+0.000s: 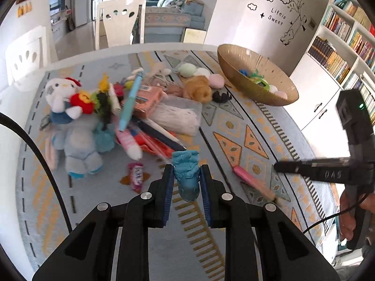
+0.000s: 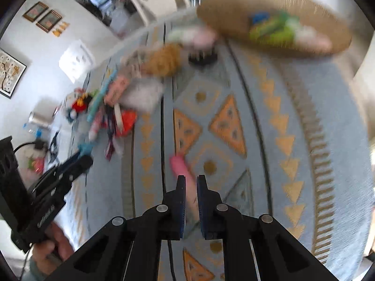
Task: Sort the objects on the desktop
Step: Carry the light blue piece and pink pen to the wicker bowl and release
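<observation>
Left claw [image 1: 186, 178] is clamped on a blue plush [image 1: 187, 175], lifted off the desk [image 1: 234, 117]. Right claw [image 2: 191, 182] is pinched on a pink pen [image 2: 185, 175], whose long axis runs along the fingers. Far right sits the bowl [image 1: 234, 70], nearer the right hand, probably where both go. A patterned cloth covers the desk; bookshelves [image 1: 339, 42] line the right wall.
</observation>
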